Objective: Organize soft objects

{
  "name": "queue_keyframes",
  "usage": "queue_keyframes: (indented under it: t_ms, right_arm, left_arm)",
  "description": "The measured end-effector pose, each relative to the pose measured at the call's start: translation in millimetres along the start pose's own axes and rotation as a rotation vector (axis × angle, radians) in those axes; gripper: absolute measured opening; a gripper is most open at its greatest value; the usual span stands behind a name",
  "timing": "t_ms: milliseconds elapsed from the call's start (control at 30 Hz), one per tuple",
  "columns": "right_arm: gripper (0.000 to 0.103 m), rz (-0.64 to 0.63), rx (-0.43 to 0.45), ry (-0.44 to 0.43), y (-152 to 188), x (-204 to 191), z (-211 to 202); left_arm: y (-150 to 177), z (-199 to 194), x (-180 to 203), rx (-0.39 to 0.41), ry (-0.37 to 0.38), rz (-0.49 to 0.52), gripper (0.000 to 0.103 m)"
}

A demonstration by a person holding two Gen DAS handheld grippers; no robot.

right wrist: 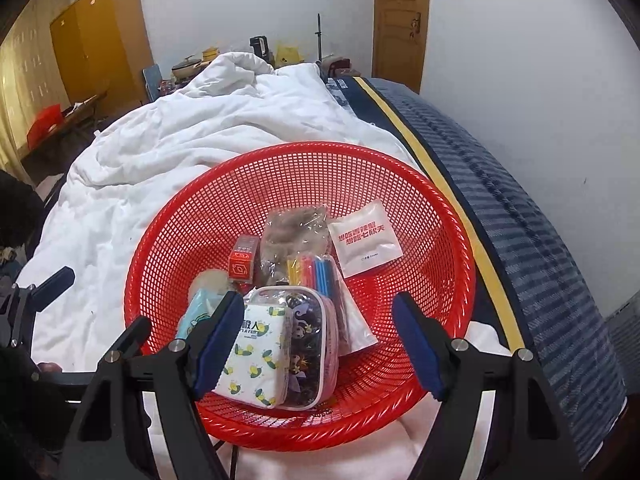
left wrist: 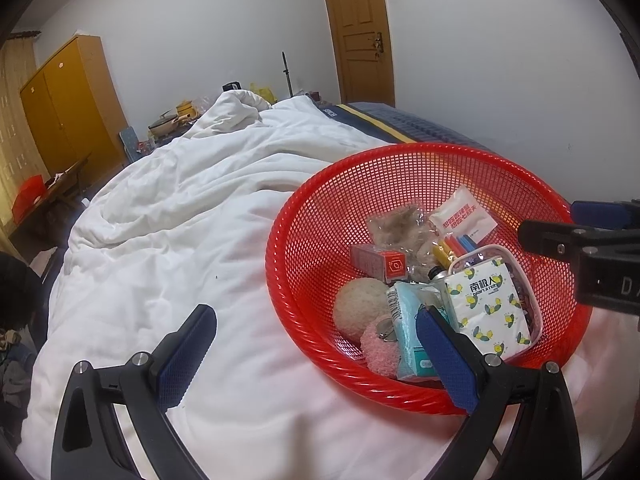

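A red mesh basket (left wrist: 320, 208) (right wrist: 420, 208) sits on the white duvet and holds a lemon-print pack (left wrist: 486, 308) (right wrist: 256, 356), a clear cartoon pouch (right wrist: 306, 344), a teal tissue pack (left wrist: 408, 328) (right wrist: 196, 312), a cream ball (left wrist: 360, 306), a pink fluffy thing (left wrist: 380, 346), a small red box (left wrist: 380, 264) (right wrist: 242, 260), colour sticks (right wrist: 310, 274), a white sachet (left wrist: 464, 212) (right wrist: 364, 236) and a brown bagged item (left wrist: 396, 224) (right wrist: 296, 226). My left gripper (left wrist: 316, 348) is open over the basket's near-left rim. My right gripper (right wrist: 320, 340) is open over the near rim, empty.
The white duvet (left wrist: 180, 220) (right wrist: 180, 136) covers the bed to the left. A dark blue mattress edge (right wrist: 520, 220) runs along the white wall on the right. A yellow wardrobe (left wrist: 68, 108), a cluttered table and a wooden door (left wrist: 360, 28) stand at the back.
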State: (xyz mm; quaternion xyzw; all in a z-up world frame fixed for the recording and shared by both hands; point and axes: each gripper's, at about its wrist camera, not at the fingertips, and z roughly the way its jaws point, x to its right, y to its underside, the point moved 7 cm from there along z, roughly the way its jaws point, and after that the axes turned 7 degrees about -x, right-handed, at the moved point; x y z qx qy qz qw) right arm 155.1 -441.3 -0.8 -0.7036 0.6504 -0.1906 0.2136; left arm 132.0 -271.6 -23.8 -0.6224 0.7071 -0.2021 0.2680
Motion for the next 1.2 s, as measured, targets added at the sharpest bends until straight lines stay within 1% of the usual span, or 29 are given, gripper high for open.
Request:
queue_keyframes:
  t_ms: [300,367,1133,1200]
  right_arm:
    - [0.076,0.028,0.001,-0.013,-2,8,0]
    - [0.076,0.027,-0.001,-0.013,-2,8,1]
    - [0.076,0.013,-0.004,-0.012,-1,5,3]
    - [0.076,0.012,-0.006,-0.011,0,4,4]
  left_arm:
    - [0,5,7,-0.018,-0.006,0.02,0.101]
    - [-1,6,7,-0.022,0.006,0.023,0.101]
    - [0,3,10,-0.005,0.006,0.033,0.101]
    - [0,3,12,-0.002,0.02,0.036,0.101]
